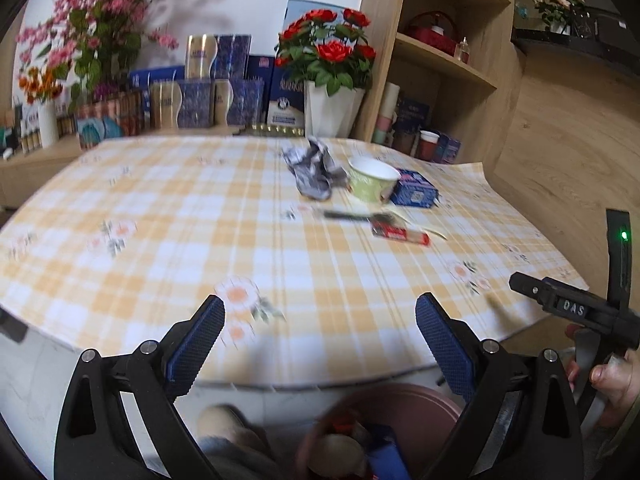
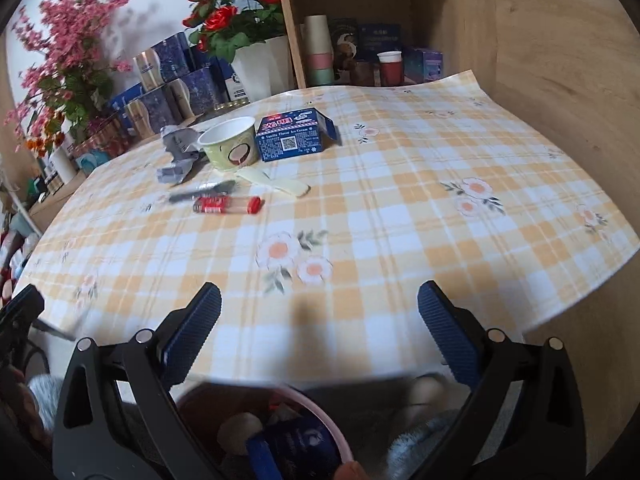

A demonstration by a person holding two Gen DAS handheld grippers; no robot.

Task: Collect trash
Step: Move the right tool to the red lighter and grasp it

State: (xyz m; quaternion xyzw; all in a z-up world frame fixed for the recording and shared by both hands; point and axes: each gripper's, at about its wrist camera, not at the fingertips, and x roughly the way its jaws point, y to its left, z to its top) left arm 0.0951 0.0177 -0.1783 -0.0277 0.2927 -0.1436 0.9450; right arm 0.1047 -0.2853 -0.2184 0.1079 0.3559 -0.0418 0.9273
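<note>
A yellow plaid cloth with flower prints covered the bench. Behind it stood red roses in a white vase, pink blossoms, stacked blue boxes, and a wooden shelf holding paper cups.

Soft, even daylight fills the room, bright on the white wall, where the pink blossom branches throw a faint grey shadow to their right, and there is no hard glare on the checked tablecloth. Both fisheye views bend straight lines hard toward the dark rounded corners, so the table edge bows and the wooden shelf leans. Motion blur smears the left view's cloth pattern and the red tube, and the bin below the table edge is soft and dim in both.
</note>
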